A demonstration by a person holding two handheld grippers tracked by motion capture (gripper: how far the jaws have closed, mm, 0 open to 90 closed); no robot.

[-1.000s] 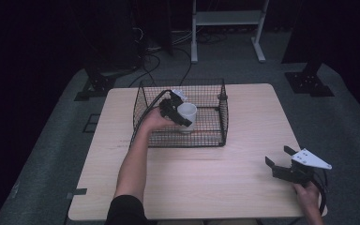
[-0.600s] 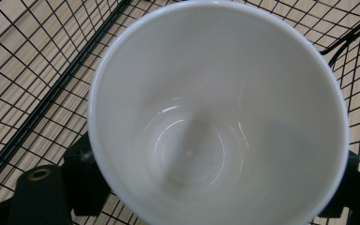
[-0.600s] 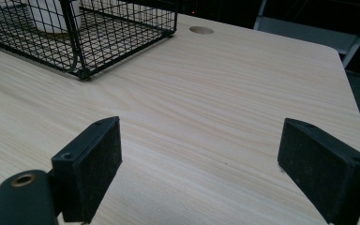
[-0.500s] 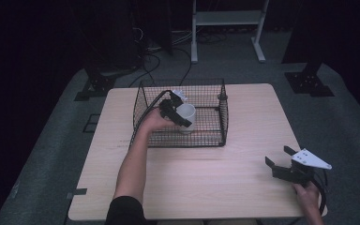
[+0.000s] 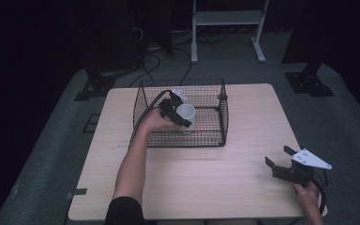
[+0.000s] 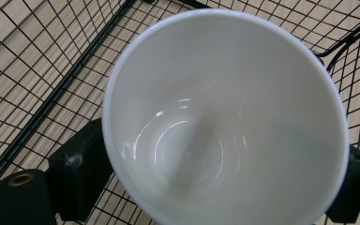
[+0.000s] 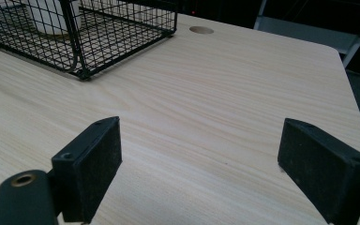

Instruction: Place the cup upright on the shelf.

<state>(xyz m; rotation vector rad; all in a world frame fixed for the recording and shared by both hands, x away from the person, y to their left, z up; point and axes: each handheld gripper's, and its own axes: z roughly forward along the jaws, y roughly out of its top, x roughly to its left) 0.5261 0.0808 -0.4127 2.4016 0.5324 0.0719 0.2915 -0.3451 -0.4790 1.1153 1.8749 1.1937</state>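
Inside the wire basket (image 5: pixel 220 119) on the table (image 5: pixel 225 183), the white cup (image 5: pixel 186 115) is being let go by the left gripper (image 5: pixel 176 114), whose jaws have just been opening around it, so lifting away is needed next.

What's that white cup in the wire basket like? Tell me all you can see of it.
The cup is plain white, glossy like glazed ceramic, round-mouthed and empty; no handle can be made out. It stands upright inside the black wire basket, near its middle. The left gripper reaches it with one jaw on each side; those jaws have just been opening, and whether the pads press on it isn't clear.
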